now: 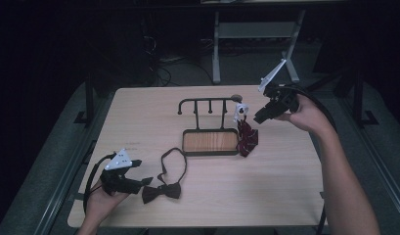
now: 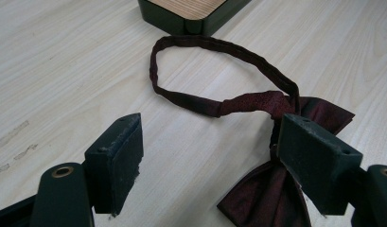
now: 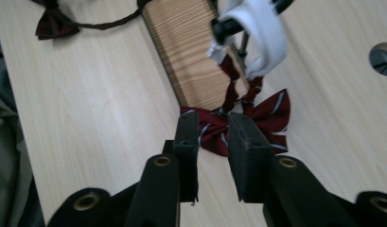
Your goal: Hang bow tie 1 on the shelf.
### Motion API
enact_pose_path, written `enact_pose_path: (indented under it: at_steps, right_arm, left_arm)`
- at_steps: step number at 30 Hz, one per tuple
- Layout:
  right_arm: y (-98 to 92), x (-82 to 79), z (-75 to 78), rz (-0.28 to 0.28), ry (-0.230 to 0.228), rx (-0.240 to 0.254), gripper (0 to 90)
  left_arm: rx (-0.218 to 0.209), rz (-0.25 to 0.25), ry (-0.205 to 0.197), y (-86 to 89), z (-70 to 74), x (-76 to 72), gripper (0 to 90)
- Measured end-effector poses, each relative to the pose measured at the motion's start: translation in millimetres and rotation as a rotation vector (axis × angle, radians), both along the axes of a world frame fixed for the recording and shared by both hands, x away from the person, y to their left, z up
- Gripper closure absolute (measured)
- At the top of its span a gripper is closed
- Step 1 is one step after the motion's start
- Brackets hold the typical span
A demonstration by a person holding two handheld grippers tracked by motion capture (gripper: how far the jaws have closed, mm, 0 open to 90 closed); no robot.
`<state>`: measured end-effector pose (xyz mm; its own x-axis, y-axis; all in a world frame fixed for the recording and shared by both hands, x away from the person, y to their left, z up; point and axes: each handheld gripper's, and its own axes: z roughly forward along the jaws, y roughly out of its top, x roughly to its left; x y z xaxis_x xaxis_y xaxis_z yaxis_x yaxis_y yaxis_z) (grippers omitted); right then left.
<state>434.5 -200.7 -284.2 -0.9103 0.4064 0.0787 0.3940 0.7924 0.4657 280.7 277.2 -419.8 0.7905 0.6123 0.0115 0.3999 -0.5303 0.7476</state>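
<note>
Across the pale table, plenty of bare wood lies open in front of the rack and along the right side, and nothing crowds the near edge. Up at the rack's right end, the striped bow tie hangs by its white strap from the end peg, its wings down against the table beside the wooden base. The right gripper sits just short of it, jaws parted a narrow way with no fabric between them; whether the pads brush the bow I can't tell. Over at the near left corner, the dark bow tie lies flat, its neck loop stretching toward the base. The left gripper stands wide open over it, one pad above the knot, the other above bare table, clamping nothing.
</note>
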Motion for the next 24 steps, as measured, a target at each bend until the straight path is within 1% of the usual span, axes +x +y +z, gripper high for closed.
enact_pose_path:
  at_steps: [2, 3, 4, 6, 10, 11, 13, 15, 17, 19, 20, 23, 24]
  right_arm:
    - [0.3, -2.0, -1.1, 0.006, 0.003, -0.003, 71.8]
    - [1.2, -6.3, -3.9, 0.018, 0.008, -0.004, 70.1]
    - [1.6, -8.2, -5.9, 0.026, 0.008, -0.006, 69.8]
    - [1.9, -9.8, -7.2, 0.032, 0.008, -0.009, 69.2]
    - [2.1, -20.3, -16.0, 0.055, 0.011, -0.007, 66.3]
    - [2.1, -20.3, -16.0, 0.055, 0.011, -0.007, 66.3]
    - [0.1, -25.6, -20.3, 0.061, 0.014, 0.002, 65.4]
    - [-0.7, -27.7, -21.4, 0.064, 0.013, 0.005, 65.3]
    - [-3.9, -33.3, -25.3, 0.070, 0.012, 0.014, 64.4]
    - [-4.8, -34.7, -26.5, 0.071, 0.008, 0.015, 64.0]
    - [-8.0, -39.1, -30.0, 0.066, 0.009, 0.024, 63.1]
    - [-10.7, -42.8, -33.7, 0.063, 0.010, 0.028, 62.2]
    - [-12.4, -46.6, -38.4, 0.060, 0.000, 0.029, 59.7]
  left_arm:
    - [0.002, -0.002, 0.000, -0.1, -0.2, 0.3, 23.0]
    - [0.002, -0.003, 0.001, -0.4, -0.4, 0.4, 23.0]
    - [-0.006, -0.002, 0.003, -1.4, -0.8, 0.1, 23.0]
    - [-0.005, -0.005, 0.001, -1.6, -0.4, 0.0, 23.0]
    - [-0.006, -0.006, 0.004, -2.6, -0.2, 0.0, 23.1]
    - [-0.006, -0.006, 0.004, -2.6, -0.2, 0.0, 23.0]
    - [-0.012, -0.004, 0.007, -2.9, -0.5, 0.4, 23.0]
    - [-0.012, -0.003, 0.007, -2.8, -0.4, 0.8, 23.0]
    - [-0.006, -0.006, 0.007, -2.1, -0.2, 1.3, 23.0]
    - [-0.006, -0.006, 0.010, -2.2, -0.3, 1.9, 23.0]
    - [-0.006, -0.007, 0.009, -2.9, -0.4, 2.2, 23.0]
    - [-0.014, -0.005, 0.016, -4.0, -0.2, 2.0, 23.0]
    - [-0.009, -0.009, 0.020, -3.6, 0.2, 2.5, 23.0]
